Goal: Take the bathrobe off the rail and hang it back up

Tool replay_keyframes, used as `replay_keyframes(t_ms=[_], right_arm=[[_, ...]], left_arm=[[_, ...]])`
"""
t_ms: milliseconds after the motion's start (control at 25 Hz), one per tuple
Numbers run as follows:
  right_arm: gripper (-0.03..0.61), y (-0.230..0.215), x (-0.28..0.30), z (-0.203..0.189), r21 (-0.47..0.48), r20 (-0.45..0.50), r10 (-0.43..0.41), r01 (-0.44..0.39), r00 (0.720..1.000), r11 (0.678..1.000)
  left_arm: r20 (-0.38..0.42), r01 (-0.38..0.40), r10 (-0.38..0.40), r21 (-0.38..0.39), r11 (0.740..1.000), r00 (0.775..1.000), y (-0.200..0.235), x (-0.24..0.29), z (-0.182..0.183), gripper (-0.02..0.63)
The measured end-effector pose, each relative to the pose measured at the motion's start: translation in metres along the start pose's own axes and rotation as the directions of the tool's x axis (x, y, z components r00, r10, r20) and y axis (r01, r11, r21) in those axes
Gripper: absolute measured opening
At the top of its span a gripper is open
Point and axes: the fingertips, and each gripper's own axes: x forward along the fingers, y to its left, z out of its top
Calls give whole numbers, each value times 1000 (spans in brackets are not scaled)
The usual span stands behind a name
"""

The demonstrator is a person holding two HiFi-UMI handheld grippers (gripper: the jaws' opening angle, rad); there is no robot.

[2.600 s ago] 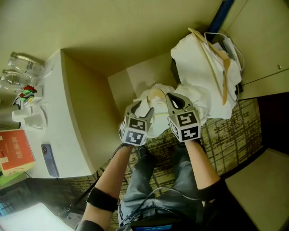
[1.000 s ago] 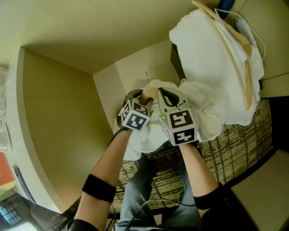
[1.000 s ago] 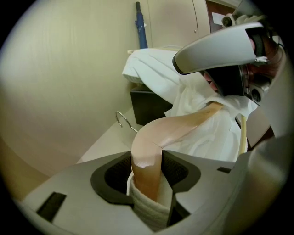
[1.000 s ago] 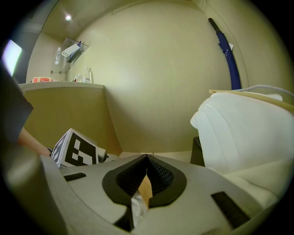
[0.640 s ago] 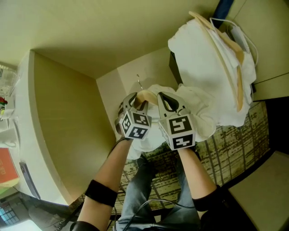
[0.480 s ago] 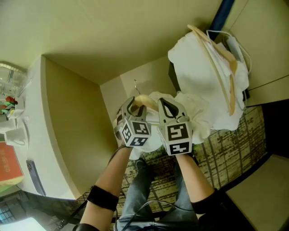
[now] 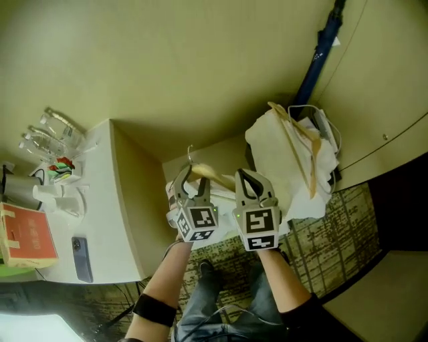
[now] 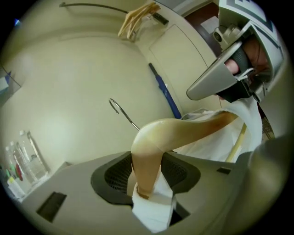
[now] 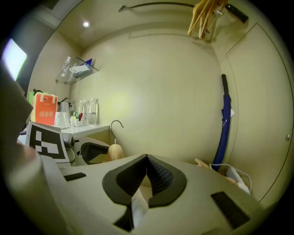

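Observation:
Both grippers are lifted side by side in front of the beige wall. My left gripper [image 7: 190, 179] [image 8: 146, 170] is shut on the neck of a wooden hanger [image 8: 183, 131], with a fold of white cloth pinched beside it. The hanger's metal hook [image 8: 120, 111] [image 7: 190, 153] sticks up free. The white bathrobe [image 8: 209, 142] drapes from the hanger toward the right gripper. My right gripper [image 7: 247, 175] [image 9: 146, 172] is shut on a thin strip of the bathrobe [image 9: 138, 207]. High above runs the dark rail [image 9: 156, 5] [image 8: 92, 5].
Spare wooden hangers [image 9: 205, 18] hang on the rail's right part. A blue umbrella [image 7: 318, 55] leans in the corner. Below it lies a heap of white cloth [image 7: 284, 160] with a hanger on top. A white counter [image 7: 100, 200] at left carries bottles, cups, a phone and an orange box.
Both grippers have risen together with the hanger and bathrobe still held. The view has tilted up, bringing the counter and the umbrella into sight.

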Motion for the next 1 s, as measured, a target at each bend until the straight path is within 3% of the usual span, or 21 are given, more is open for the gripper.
replay_keyframes(t_ms=[240, 440, 680, 1000], right_arm=[[21, 9, -45, 98, -98, 112, -9, 20, 994, 995], [21, 9, -78, 164, -148, 191, -16, 45, 981, 988], [21, 8, -119, 240, -175, 306, -39, 97, 951, 980], [21, 23, -185, 361, -263, 493, -46, 199, 869, 944]], left_arm=[[120, -102, 99, 18, 995, 988, 53, -42, 91, 196], [219, -162, 147, 50, 986, 965, 85, -73, 166, 196], [382, -230, 183, 82, 970, 906, 125, -118, 270, 196], [528, -271, 210, 39, 962, 823, 186, -167, 385, 196]])
